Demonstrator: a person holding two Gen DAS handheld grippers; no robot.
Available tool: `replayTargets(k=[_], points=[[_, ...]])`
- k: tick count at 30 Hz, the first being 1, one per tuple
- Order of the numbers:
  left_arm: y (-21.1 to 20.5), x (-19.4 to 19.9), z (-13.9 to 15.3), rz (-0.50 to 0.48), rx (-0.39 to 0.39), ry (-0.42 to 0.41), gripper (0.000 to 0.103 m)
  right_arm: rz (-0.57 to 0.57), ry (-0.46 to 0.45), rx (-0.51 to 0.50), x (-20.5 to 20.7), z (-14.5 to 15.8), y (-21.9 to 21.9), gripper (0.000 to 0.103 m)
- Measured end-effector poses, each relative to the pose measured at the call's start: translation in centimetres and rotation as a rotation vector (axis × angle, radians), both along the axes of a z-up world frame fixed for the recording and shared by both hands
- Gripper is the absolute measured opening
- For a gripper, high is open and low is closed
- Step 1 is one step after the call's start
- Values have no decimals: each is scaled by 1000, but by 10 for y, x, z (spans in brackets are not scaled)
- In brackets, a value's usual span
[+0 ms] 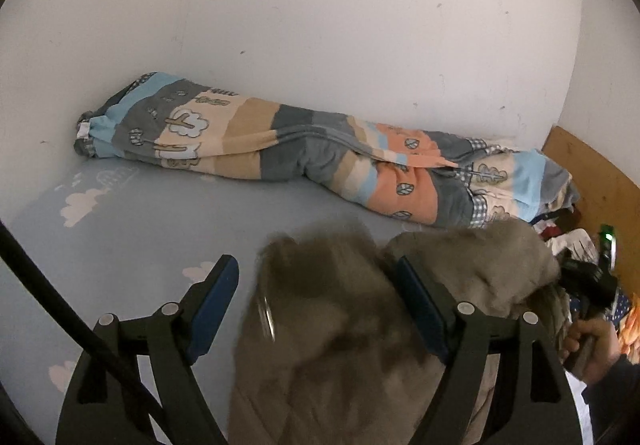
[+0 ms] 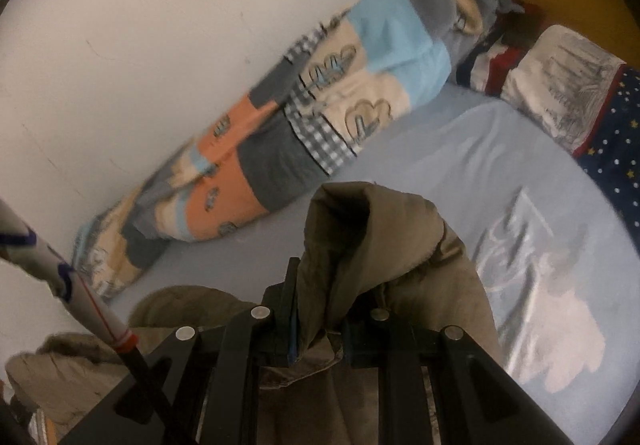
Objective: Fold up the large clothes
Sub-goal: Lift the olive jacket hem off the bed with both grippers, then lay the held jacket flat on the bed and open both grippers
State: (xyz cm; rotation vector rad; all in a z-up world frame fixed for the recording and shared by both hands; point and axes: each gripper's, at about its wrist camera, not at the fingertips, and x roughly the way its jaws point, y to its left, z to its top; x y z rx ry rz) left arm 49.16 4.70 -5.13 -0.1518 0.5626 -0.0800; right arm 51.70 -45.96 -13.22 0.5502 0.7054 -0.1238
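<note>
Blue bed under rolled quilt, pillow

Dim, flat indoor light; strong fisheye bending, dark corners; motion blur on coat and quilt.

Left hand-held gripper jaws wide; right hand-held gripper clamped.

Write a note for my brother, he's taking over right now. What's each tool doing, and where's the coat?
Left tool: open, the brown coat lies loose between its fingers, not gripped.
Right tool: shut on a bunch of the coat.
The coat hangs crumpled over the blue bed sheet. The rolled patchwork quilt lies along the wall.
Done: no tidy fold shows.
Left: spread the coat flat, then fold it.
</note>
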Motion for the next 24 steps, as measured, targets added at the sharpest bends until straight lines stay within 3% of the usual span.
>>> replayTargets(k=[4, 6, 9, 10, 13, 16, 20, 24], points=[[-16, -10, -4, 4, 35, -52, 80, -19, 53, 13, 17, -20, -6, 18], [-31, -9, -12, -51, 51, -21, 80, -23, 69, 30, 21, -27, -10, 20], [-69, -6, -37, -165, 120, 50, 80, -8, 55, 117, 19, -29, -19, 31], [-83, 0, -51, -185, 156, 80, 80, -7, 39, 153, 15, -27, -23, 38], [-105, 28, -87, -173, 197, 233, 80, 5, -12, 228, 1, -13, -31, 56], [-106, 50, -106, -145, 178, 288, 80, 34, -60, 247, -23, 7, -38, 60], [-105, 73, -119, -141, 154, 338, 86, 136, -27, 109, -51, 20, -17, 60], [-100, 91, -136, -124, 136, 376, 92, 204, 85, -134, -60, -5, 20, 60]])
